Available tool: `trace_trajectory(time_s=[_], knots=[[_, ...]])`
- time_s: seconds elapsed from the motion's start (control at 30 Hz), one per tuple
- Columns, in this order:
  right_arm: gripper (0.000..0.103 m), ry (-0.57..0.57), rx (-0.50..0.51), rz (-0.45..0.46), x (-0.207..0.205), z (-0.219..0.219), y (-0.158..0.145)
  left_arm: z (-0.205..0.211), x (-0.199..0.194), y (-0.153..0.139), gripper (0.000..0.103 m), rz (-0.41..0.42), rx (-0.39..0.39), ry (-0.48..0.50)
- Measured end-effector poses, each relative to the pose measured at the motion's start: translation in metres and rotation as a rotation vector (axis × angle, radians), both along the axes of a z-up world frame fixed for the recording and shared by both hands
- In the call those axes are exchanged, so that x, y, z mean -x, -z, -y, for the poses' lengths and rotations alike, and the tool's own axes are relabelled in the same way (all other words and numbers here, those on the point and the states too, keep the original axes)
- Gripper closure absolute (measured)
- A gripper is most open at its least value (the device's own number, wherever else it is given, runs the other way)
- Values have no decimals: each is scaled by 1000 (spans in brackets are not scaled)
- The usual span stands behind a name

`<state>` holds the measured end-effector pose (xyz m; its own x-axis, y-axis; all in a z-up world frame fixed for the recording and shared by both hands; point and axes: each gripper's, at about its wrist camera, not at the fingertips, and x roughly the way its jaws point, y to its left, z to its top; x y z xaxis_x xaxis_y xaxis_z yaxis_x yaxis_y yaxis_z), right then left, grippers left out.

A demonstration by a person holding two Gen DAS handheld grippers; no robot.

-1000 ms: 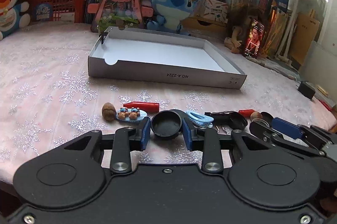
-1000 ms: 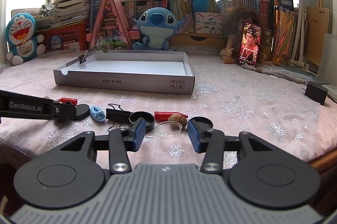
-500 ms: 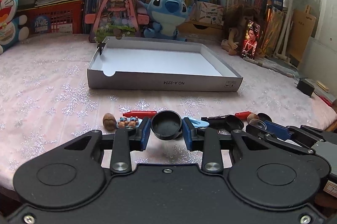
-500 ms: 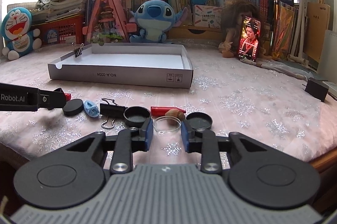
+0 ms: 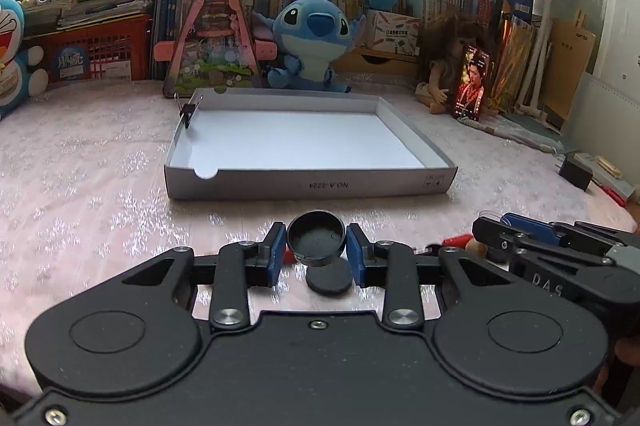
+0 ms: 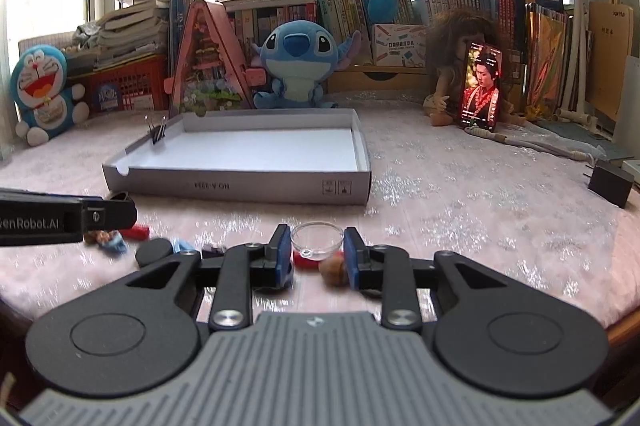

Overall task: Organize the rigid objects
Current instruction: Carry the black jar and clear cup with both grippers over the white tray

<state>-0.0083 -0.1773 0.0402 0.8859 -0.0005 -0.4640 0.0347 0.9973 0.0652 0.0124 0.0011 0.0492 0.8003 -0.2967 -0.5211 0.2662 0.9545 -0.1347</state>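
Both hand-held grippers lifted — left (image 5: 317, 253): black cap (image 5: 316, 237) | right (image 6: 317, 253): clear dish (image 6: 317, 240)

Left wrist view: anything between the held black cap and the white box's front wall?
Nothing: in the left wrist view only bare pink cloth lies between the black cap and the white box.

In front of the grey box (image 6: 240, 185) there are 2 grippers, the left gripper (image 5: 317, 250) and the right gripper (image 6: 317, 250). 2 black round caps show, 1 cupped cap (image 5: 316, 236) and 1 flat disc (image 5: 329, 276). There is 1 clear dish (image 6: 317, 238), 1 walnut (image 6: 334, 272) and 1 binder clip (image 6: 158, 133) on the box's left wall. Behind the box sits 1 blue plush (image 6: 296, 61).
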Motion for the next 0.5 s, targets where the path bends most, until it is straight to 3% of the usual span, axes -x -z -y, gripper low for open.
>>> trace_trajectory(time_s=[0.5], knots=[[70,-39,-76,-6,-48,23,-45,-10,-53,-42,72,-24,13,6]])
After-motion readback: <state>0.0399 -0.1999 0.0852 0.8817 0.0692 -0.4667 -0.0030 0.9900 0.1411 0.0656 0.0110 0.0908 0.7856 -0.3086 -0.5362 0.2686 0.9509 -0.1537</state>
